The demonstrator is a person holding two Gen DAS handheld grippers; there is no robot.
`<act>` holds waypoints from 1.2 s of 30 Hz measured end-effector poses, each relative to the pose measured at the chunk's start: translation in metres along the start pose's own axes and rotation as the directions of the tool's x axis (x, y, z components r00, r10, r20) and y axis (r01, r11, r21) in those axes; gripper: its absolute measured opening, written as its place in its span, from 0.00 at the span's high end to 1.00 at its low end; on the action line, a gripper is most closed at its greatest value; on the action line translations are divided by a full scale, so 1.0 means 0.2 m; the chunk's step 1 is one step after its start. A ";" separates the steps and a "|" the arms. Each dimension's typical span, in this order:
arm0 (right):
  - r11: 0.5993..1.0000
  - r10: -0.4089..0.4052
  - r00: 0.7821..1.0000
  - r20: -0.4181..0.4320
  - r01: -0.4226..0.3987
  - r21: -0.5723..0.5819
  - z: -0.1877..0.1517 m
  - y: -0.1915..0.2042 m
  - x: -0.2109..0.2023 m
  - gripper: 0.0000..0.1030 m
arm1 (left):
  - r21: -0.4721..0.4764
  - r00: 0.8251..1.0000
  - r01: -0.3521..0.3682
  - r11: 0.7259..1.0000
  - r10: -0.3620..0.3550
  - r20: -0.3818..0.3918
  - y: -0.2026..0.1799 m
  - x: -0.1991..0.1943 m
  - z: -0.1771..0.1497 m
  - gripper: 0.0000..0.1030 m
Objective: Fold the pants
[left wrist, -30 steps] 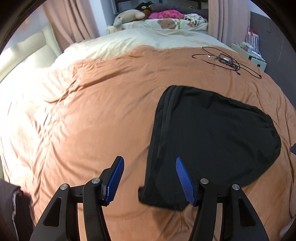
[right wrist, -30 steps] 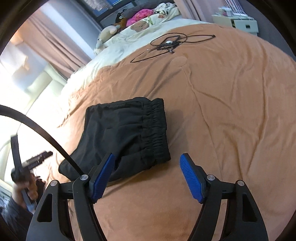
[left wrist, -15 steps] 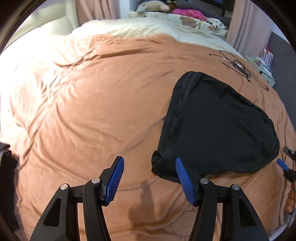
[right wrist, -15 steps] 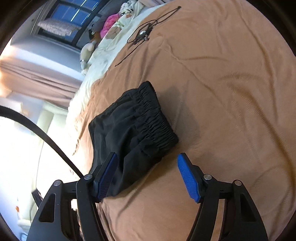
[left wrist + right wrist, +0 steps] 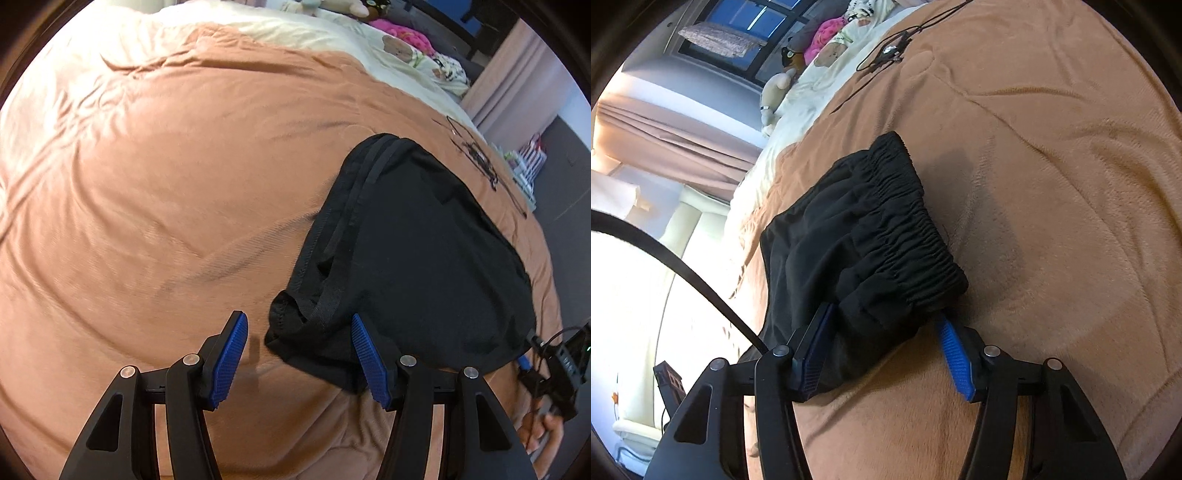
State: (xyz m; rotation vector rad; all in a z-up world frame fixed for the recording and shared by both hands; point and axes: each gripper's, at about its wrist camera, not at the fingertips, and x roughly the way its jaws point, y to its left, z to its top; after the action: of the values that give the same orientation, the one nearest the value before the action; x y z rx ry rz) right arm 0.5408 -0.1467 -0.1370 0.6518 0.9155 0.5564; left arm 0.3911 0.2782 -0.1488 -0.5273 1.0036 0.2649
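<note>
black pants (image 5: 424,258) are lying already folded into a compact bundle on an orange blanket (image 5: 166,184). left gripper (image 5: 297,356) is hovering spread at the hem corner. right gripper (image 5: 882,350) has just been closing around the waistband corner, not yet pinching; another fold looks left.

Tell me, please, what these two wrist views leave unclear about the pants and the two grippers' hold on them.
- Right wrist view: the right gripper straddles the pants near the waistband corner and its jaws have just been closing; dark cloth hides whether the pads press yet.
- Left wrist view: the left gripper stands open at the hem corner; the right-hand finger covers the cloth edge beneath it.
- Both views: the underside folds lie hidden against the blanket.
</note>
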 end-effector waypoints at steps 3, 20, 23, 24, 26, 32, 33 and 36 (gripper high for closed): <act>1.000 0.003 1.000 0.006 -0.003 -0.009 0.00 0.00 0.00 0.46 | -0.055 0.999 0.028 0.998 -0.029 -0.016 0.03 0.04 0.00 0.41; 1.000 -0.012 0.999 0.034 0.013 -0.018 -0.01 0.01 0.03 0.79 | -0.207 0.996 0.057 0.977 -0.071 -0.058 0.05 0.12 -0.06 0.89; 0.999 -0.001 0.998 0.058 0.004 -0.044 -0.02 0.05 0.00 0.84 | -0.191 0.998 0.048 0.980 -0.054 -0.026 0.03 0.05 -0.07 0.90; 0.999 0.009 0.998 0.065 -0.006 -0.039 -0.03 0.06 -0.02 0.85 | -0.196 0.998 0.054 0.979 -0.059 -0.020 0.03 0.03 -0.07 0.91; 0.999 0.032 0.997 0.073 -0.031 -0.013 -0.04 0.05 -0.05 0.85 | -0.197 0.998 0.066 0.978 -0.068 -0.005 0.03 -0.01 -0.07 0.91; 1.000 0.025 0.997 0.070 -0.024 -0.017 -0.12 0.07 -0.09 0.86 | -0.175 0.996 0.084 0.981 -0.081 0.025 0.04 -0.17 -0.09 0.91; 1.000 0.024 0.998 0.065 -0.023 -0.017 -0.12 0.07 -0.10 0.86 | -0.176 0.996 0.088 0.980 -0.084 0.029 0.04 -0.19 -0.10 0.91; 0.999 0.022 0.998 0.056 -0.020 -0.031 -0.14 0.10 -0.16 0.86 | -0.179 0.995 0.099 0.979 -0.094 0.038 0.06 -0.28 -0.14 0.91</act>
State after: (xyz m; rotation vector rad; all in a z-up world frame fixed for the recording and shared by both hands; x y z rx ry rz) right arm 0.4977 -0.1479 -0.1186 0.6470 0.8465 0.5671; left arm 0.3366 0.2753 -0.1173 -0.7333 0.9275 0.2780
